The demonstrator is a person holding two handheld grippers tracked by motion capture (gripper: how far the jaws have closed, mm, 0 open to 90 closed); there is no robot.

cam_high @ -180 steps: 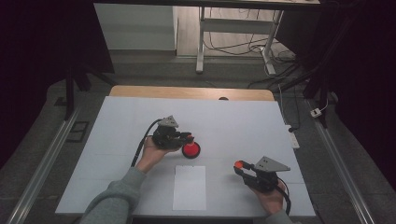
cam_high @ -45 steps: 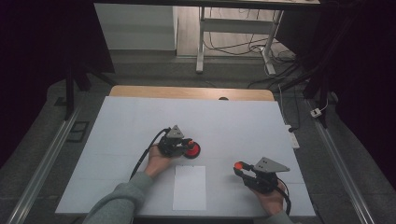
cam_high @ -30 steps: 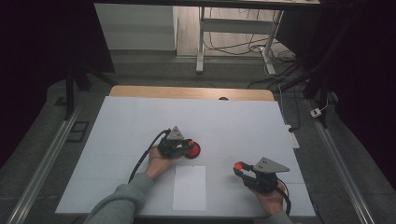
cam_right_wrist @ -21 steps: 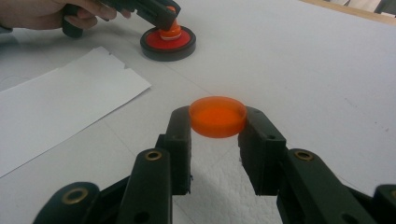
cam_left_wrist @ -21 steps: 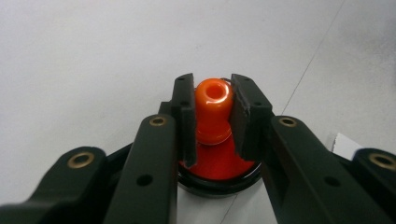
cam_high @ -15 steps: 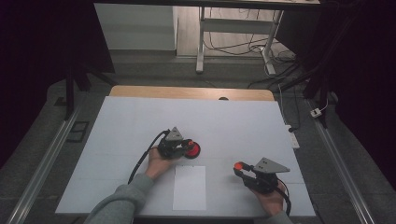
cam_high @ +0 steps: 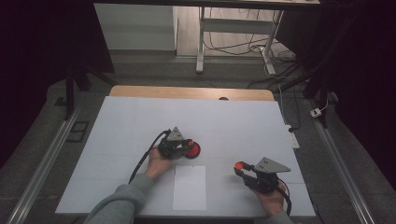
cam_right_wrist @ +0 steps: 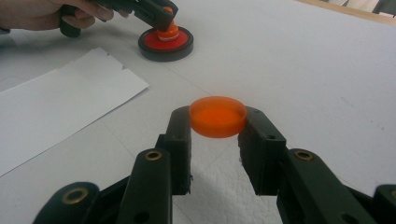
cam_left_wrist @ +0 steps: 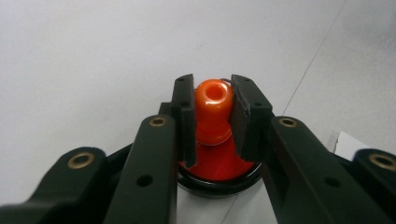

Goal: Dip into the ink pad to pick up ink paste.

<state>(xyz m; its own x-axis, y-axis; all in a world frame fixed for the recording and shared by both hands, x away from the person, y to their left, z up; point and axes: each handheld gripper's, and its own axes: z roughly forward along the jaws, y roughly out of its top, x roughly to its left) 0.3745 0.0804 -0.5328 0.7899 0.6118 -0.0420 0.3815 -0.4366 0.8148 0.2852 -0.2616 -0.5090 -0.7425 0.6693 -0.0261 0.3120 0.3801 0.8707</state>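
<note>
A round red piece with a black rim [cam_high: 194, 150] rests on the white table, an orange knob [cam_left_wrist: 213, 99] standing up from its middle. My left gripper [cam_left_wrist: 212, 109] is shut on that knob, one pad on each side; from above it [cam_high: 188, 146] sits mid-table. The right gripper view shows the same piece [cam_right_wrist: 166, 43] at top left, with the left gripper [cam_right_wrist: 163, 18] on it. My right gripper [cam_right_wrist: 218, 123] is shut on a flat orange disc [cam_right_wrist: 217, 114], held just above the table at the front right [cam_high: 239, 165].
A white sheet of paper [cam_high: 189, 186] lies between the two hands near the front edge, with a torn corner [cam_right_wrist: 123, 70]. The white table top [cam_high: 140, 121] has a wooden strip along its back edge [cam_high: 187, 92]. Metal rails run down both sides.
Since the oldest frame my left hand has shifted slightly toward the paper and settled on the red piece. Over the last second neither gripper has moved.
</note>
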